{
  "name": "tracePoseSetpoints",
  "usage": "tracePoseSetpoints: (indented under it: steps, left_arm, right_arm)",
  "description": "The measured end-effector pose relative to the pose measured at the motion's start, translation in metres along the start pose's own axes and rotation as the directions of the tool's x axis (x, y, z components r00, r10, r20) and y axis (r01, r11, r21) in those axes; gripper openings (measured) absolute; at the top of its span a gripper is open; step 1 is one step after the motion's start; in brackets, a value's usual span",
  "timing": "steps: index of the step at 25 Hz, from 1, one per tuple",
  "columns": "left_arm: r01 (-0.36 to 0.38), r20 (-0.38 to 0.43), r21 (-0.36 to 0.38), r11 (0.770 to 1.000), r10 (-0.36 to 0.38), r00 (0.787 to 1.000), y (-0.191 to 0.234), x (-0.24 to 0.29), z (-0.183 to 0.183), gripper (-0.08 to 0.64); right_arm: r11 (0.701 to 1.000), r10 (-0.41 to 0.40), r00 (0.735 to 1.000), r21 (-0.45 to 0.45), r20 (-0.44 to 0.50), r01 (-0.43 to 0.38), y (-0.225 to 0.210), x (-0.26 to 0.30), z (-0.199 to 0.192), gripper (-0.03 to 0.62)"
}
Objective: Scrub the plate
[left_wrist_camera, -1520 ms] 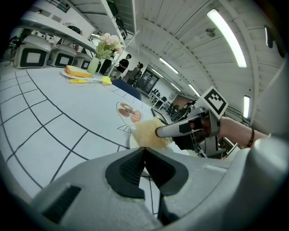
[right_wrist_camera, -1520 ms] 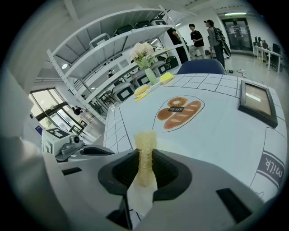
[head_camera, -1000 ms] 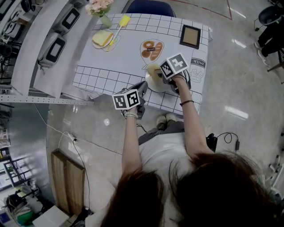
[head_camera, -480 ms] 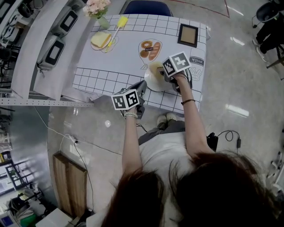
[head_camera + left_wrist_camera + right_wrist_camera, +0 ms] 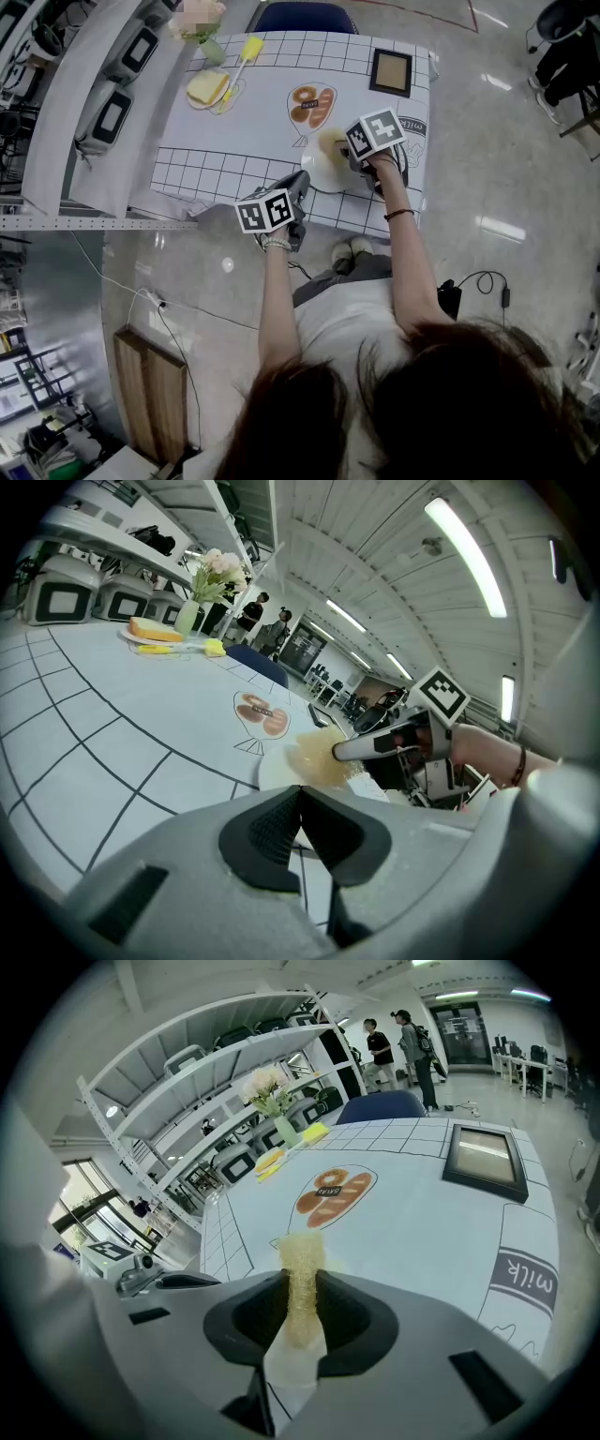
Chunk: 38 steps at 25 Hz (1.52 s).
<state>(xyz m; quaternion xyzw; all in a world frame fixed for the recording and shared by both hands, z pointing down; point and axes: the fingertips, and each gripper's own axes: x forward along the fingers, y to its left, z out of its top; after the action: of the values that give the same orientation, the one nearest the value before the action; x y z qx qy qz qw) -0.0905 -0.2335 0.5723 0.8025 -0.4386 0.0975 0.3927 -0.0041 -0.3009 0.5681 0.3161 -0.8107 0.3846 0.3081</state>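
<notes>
Jaws: your L gripper (image 5: 298, 791) shut on plate (image 5: 274, 772) near rim | R gripper (image 5: 302, 1288) clamped on yellow scrub pad (image 5: 302, 1255), pad touching plate top | plate at table (image 5: 234, 122) front edge

The tabletop (image 5: 234, 131) wears a white cloth ruled with a black grid along its edges and printed at the centre with a basket of bread (image 5: 314, 103); the word "milk" (image 5: 522, 1282) is printed near one corner. A dark picture frame (image 5: 391, 72) lies flat at the far right. At the far left a yellow slab of cake or toast (image 5: 206, 89) sits on a small dish, with a yellow spatula (image 5: 246, 52) just beside it and a vase of pale flowers (image 5: 267, 1091) behind. A blue chair (image 5: 307, 17) stands at the far edge. Boxy appliances (image 5: 111, 112) line a metal shelf (image 5: 56, 141) at the left. A black cable (image 5: 483, 291) trails on the floor, and two people (image 5: 380, 1049) stand far back.
</notes>
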Motion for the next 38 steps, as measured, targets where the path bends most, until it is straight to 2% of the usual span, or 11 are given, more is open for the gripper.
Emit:
tracePoseSetpoints:
  steps: [19, 38]
  left_arm:
    - [0.014, -0.015, 0.012, 1.000, -0.014, 1.000, -0.010, 0.001, -0.007, 0.011]
    - [0.028, -0.013, 0.016, 0.999, -0.028, 1.000, -0.021, -0.003, -0.017, 0.011]
  right_arm:
    - [0.999, -0.027, 1.000, 0.023, 0.016, 0.027, -0.010, -0.018, -0.009, 0.078]
    - [0.999, -0.030, 0.999, -0.014, -0.026, 0.029, -0.006, -0.035, -0.033, 0.078]
